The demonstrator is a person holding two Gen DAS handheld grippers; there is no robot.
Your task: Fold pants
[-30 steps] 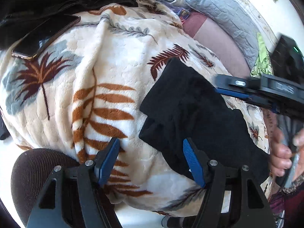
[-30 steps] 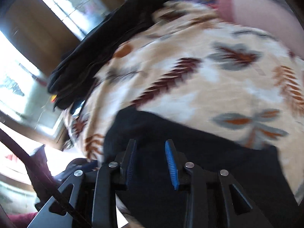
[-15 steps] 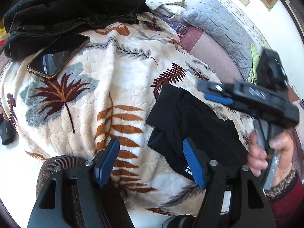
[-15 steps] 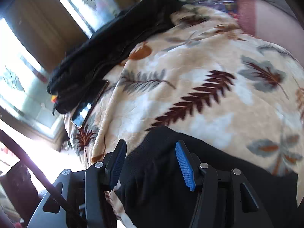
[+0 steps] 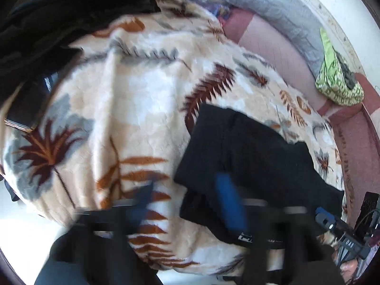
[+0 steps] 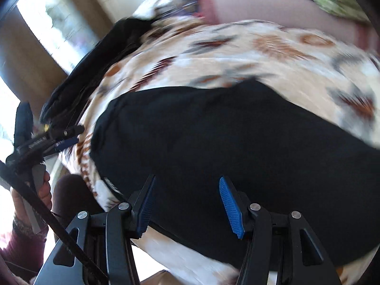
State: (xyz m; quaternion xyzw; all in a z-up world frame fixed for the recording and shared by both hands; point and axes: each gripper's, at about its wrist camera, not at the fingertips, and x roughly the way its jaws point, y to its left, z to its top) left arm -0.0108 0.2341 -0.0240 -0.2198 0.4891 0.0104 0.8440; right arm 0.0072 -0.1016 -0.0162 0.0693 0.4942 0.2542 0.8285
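Both grippers have shifted; left gripper (image 5: 187,204) closing empty beside pants (image 5: 249,156); right gripper (image 6: 187,204) open; fold may slip.

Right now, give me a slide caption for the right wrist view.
Open right gripper poised over folded black pants on a leaf-print blanket, left gripper at the far left.

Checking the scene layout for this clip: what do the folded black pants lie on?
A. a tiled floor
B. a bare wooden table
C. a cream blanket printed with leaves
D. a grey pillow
C: the black pants lie flat on the cream leaf-print blanket, which shows around them in both wrist views; the grey pillow lies apart, further back.
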